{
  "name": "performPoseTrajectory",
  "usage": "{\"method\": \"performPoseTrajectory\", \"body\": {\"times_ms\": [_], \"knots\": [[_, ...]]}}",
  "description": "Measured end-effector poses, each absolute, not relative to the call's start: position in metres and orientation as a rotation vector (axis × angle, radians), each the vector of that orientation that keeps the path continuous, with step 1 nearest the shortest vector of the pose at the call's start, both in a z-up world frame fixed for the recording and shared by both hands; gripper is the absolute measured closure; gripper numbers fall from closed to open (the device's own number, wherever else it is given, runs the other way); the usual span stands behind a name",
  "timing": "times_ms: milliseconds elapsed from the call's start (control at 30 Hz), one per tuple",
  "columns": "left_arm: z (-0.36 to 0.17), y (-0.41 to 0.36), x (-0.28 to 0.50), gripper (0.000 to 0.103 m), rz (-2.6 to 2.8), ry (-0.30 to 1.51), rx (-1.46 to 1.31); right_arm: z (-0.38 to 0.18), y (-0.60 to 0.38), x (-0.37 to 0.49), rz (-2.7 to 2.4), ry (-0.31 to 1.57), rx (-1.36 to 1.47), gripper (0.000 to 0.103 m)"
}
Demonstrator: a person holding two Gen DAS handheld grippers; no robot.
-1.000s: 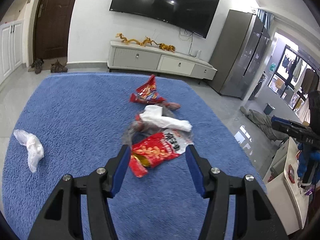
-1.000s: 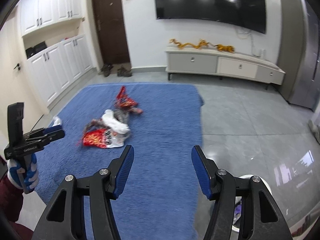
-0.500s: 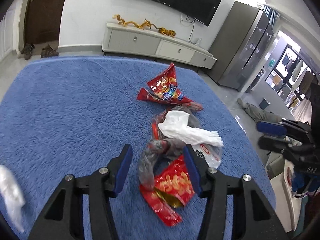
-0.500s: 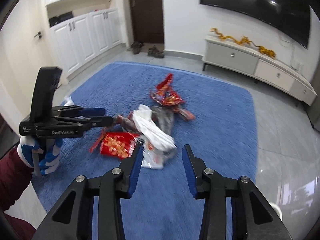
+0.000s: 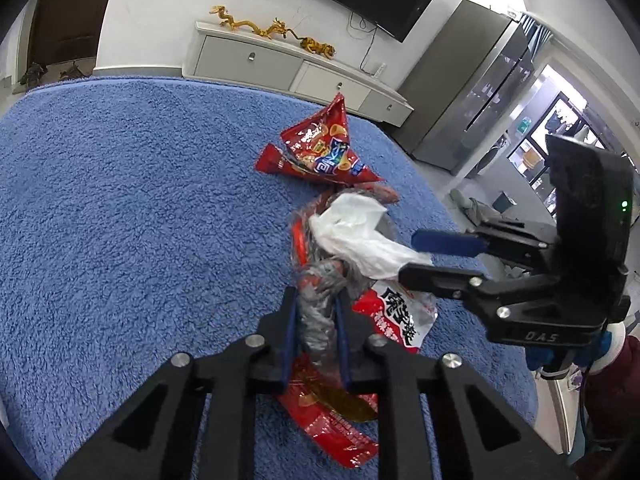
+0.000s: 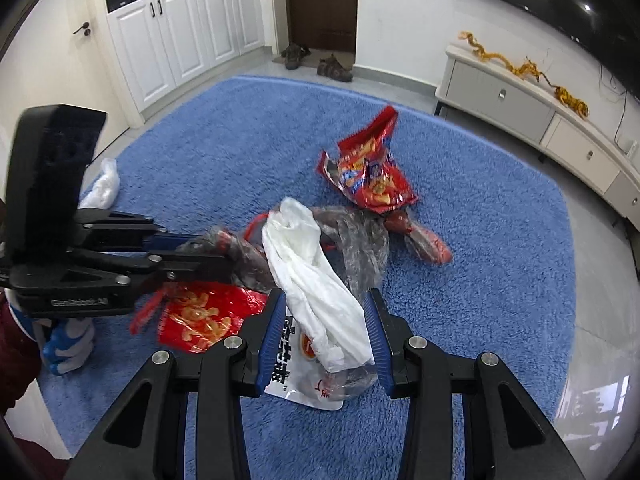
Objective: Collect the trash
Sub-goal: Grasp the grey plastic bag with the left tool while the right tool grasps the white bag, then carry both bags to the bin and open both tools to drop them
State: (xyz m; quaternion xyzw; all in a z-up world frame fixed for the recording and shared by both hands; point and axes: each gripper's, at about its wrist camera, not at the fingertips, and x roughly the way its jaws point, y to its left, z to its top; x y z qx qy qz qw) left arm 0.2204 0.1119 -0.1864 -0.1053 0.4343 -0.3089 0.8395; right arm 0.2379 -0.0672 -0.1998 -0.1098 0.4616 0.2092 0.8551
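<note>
Since a second ago, both closer and lower over the trash heap on the blue rug. Left hand-held gripper: jaws closing, nearly together, pinching the crumpled grey clear film. Right hand-held gripper: partly open, straddling the white plastic bag, pads not clearly pressing yet. Likely featherlight, limp, crackly and slippery, all of it; best pinched at a bunched fold rather than a flat face. Beneath: red snack wrapper. Farther off: upright red chip bag, separate white scrap.
</note>
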Motion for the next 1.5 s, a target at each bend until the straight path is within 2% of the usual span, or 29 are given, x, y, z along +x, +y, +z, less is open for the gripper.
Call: {"method": "performPoseTrajectory", "body": {"times_ms": [33,167,300,467,567,600,667,967,1033,1067,1100,1133,1300,1500], "knots": [[-0.186,0.112,0.219,0.087,-0.645,0.913,-0.218,-0.203,-0.067,0.238,0.445,0.979,-0.224,0.068],[-0.183,0.114,0.214,0.088,-0.601,0.902,-0.203,-0.206,-0.069,0.229,0.458,0.993,-0.234,0.094],[-0.175,0.119,0.202,0.088,-0.565,0.882,-0.202,-0.201,-0.072,0.21,0.485,0.982,-0.257,0.102],[-0.159,0.132,0.181,0.088,-0.53,0.837,-0.211,-0.19,-0.077,0.189,0.479,0.954,-0.235,0.102],[-0.148,0.14,0.163,0.088,-0.499,0.804,-0.222,-0.183,-0.076,0.185,0.458,0.932,-0.234,0.098],[-0.144,0.144,0.158,0.088,-0.489,0.793,-0.228,-0.18,-0.076,0.185,0.461,0.925,-0.225,0.09],[-0.137,0.153,0.15,0.088,-0.47,0.775,-0.247,-0.177,-0.069,0.188,0.46,0.911,-0.235,0.082],[-0.139,0.205,0.11,0.088,-0.381,0.761,-0.329,-0.203,-0.023,0.218,0.417,0.936,-0.352,0.067],[-0.14,0.214,0.103,0.088,-0.361,0.764,-0.335,-0.209,-0.02,0.227,0.396,0.952,-0.35,0.067],[-0.141,0.218,0.1,0.088,-0.355,0.764,-0.34,-0.212,-0.02,0.23,0.383,0.958,-0.351,0.07],[-0.141,0.222,0.097,0.088,-0.347,0.763,-0.348,-0.214,-0.02,0.231,0.375,0.963,-0.35,0.09],[-0.142,0.224,0.095,0.088,-0.342,0.762,-0.352,-0.214,-0.021,0.231,0.379,0.965,-0.345,0.096],[-0.137,0.222,0.088,0.088,-0.335,0.752,-0.352,-0.192,-0.034,0.21,0.408,0.905,-0.3,0.101],[-0.124,0.193,0.086,0.088,-0.346,0.73,-0.309,-0.154,-0.065,0.169,0.41,0.808,-0.228,0.102]]}}
